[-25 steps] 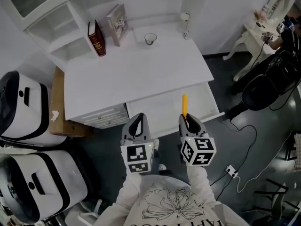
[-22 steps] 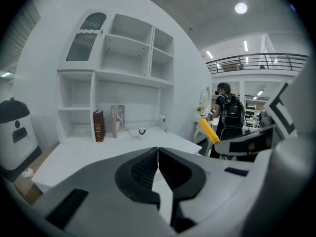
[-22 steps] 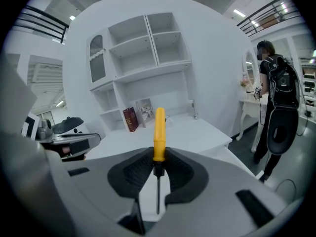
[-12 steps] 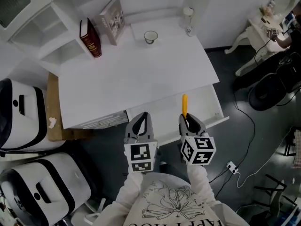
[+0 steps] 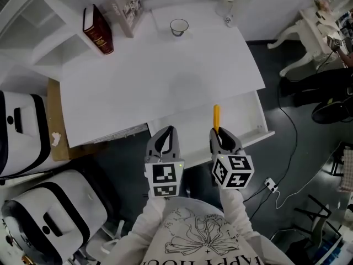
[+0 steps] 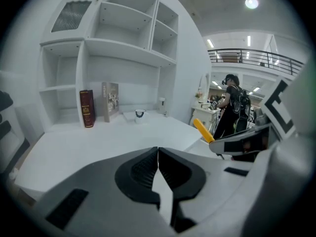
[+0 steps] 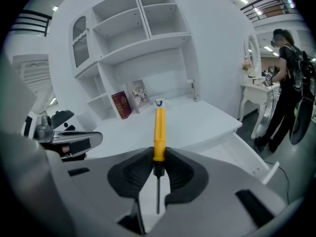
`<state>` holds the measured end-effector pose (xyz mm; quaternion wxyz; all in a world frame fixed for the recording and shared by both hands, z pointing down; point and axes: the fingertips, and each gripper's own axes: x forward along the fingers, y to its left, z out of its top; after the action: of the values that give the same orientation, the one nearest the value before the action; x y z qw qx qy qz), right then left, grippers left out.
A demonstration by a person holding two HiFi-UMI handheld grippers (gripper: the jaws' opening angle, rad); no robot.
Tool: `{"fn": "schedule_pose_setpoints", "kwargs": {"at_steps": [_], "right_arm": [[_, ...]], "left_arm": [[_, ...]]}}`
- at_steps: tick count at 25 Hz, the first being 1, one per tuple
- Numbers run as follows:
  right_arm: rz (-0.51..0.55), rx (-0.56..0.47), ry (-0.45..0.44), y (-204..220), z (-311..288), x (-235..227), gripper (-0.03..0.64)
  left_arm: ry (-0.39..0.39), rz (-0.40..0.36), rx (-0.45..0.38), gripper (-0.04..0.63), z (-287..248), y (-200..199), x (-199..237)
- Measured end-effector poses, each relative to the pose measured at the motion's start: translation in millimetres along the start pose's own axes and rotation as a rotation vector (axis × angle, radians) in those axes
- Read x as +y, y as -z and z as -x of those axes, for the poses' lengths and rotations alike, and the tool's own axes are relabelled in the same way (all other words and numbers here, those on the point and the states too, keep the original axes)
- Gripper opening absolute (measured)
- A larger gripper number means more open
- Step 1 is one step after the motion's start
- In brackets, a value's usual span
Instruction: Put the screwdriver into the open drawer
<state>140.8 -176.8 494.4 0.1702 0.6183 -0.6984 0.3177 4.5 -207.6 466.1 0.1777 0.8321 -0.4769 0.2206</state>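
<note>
- The right gripper [image 7: 158, 158] is pinching a screwdriver [image 7: 159, 127]. Its two dark pads press on the base of the yellow handle, one on each side.
- The handle sticks out forward past the jaw tips. The thin metal shaft runs back between the jaws, towards the hand.
- From overhead, the yellow handle lies over the white floor of the open drawer [image 5: 245, 112]. The screwdriver is in the jaws, not lying in the drawer.
- The drawer is pulled out from under the front edge of the white desk [image 5: 165, 76], on its right-hand part.
- The left gripper [image 6: 158, 154] has its jaws pressed together with nothing between them.
- It is held just beside the right one, at about the same height, with its tip near the drawer's front left corner.
- At the back of the desk a red book [image 5: 98, 29] stands upright in the shelf unit. A second book [image 5: 126, 1] with a picture cover leans beside it.
- A small cup [image 5: 178, 26] sits further right on the desk top.
- Off to the right a person in dark clothes [image 7: 289, 83] stands near a small white dressing table [image 5: 314, 32], well apart from the desk.
</note>
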Motion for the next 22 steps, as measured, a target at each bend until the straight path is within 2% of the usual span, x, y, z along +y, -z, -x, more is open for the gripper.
{"fn": "schedule_pose_setpoints", "kwargs": {"at_steps": [5,22], "right_arm": [[-0.003,0.064,-0.004,21,-21,-2,0.069],[0.114,0.29,-0.098,88,-82,-10,0.069]], "left_arm": [[0.008,0.02,0.052,0.006,-14,22,4],[-0.038,0.101,0.203,0.006,-50,90,11]]}}
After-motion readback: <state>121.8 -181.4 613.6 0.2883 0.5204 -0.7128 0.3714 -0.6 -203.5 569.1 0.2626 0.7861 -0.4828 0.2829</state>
